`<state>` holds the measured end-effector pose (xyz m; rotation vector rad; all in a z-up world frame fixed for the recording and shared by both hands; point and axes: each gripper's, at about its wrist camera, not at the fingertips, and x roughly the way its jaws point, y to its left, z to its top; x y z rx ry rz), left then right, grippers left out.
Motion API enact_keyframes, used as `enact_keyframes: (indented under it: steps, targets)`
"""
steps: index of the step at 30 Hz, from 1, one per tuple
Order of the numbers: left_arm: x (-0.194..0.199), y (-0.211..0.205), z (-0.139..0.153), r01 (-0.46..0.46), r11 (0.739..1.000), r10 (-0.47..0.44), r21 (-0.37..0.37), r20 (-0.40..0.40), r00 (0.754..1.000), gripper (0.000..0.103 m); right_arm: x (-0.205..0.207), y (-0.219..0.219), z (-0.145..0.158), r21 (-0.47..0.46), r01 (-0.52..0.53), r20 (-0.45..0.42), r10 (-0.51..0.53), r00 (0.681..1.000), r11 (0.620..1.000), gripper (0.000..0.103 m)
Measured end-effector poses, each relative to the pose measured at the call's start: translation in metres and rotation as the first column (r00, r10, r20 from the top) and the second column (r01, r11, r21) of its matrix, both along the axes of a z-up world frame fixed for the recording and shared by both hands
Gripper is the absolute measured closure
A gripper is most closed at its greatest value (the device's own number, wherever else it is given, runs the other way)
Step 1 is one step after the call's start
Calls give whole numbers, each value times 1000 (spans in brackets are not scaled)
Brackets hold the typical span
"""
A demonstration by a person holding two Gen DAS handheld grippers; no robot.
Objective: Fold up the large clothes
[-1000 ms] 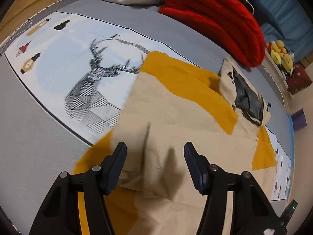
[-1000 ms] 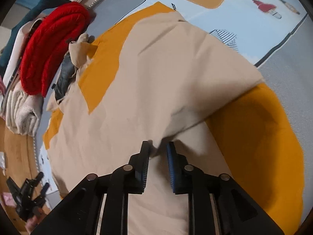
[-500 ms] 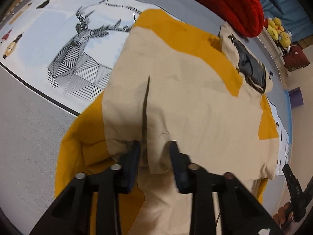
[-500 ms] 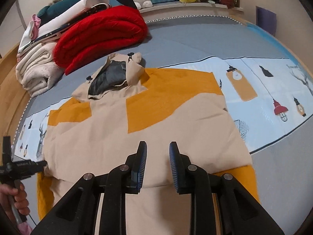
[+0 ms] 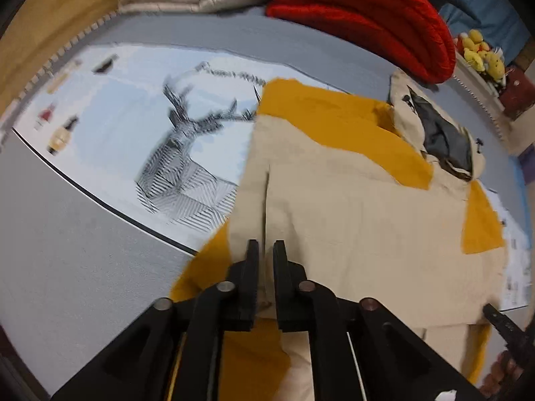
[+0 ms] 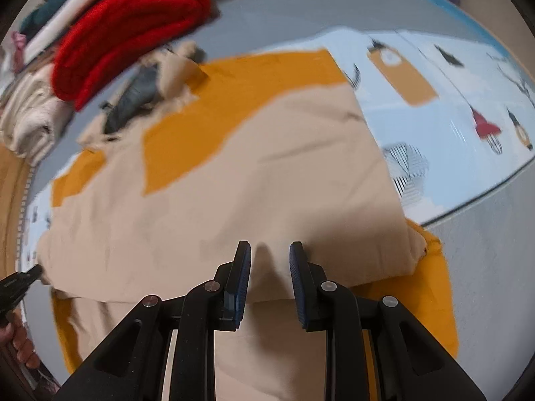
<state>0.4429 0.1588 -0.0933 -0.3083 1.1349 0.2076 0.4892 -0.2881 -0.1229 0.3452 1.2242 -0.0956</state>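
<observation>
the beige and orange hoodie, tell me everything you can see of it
The hoodie is a large beige garment with mustard-orange panels, in a soft woven-looking fabric. It lies spread on the grey bed cover, partly over a printed blue sheet, with beige layers lying over orange ones. Its hood, dark grey inside, points toward a folded red blanket. The left gripper is pinched on a raised fold at the near edge; the right gripper hangs open above the near beige edge.
</observation>
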Motion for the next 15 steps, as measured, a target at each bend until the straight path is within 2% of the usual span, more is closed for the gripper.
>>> enact_keyframes:
  steps: [3, 6, 8, 10, 12, 15]
  targets:
    - [1, -5, 1, 27, 999, -26, -26, 18, 999, 91, -2, -12, -15, -24, 49, -62, -51, 997, 998, 78]
    - [2, -15, 0, 62, 998, -63, 33, 22, 998, 91, -4, -16, -12, -22, 69, -49, -71, 996, 997, 78]
    - [6, -21, -9, 99, 995, -99, 8, -10, 995, 84, -5, -8, 0, -52, 39, 10, -38, 999, 998, 78]
    - [9, -27, -28, 128, 991, -130, -28, -82, 988, 65, -4, 0, 6, -63, -3, 43, 5, 999, 998, 78]
    - [10, -31, -43, 137, 990, -135, 7, -137, 981, 64, -3, 8, 2, -70, -41, 25, 43, 999, 997, 78]
    - [10, -34, -39, 135, 990, -129, 41, -129, 983, 63, -3, 11, -13, -71, -60, -48, 57, 997, 996, 78]
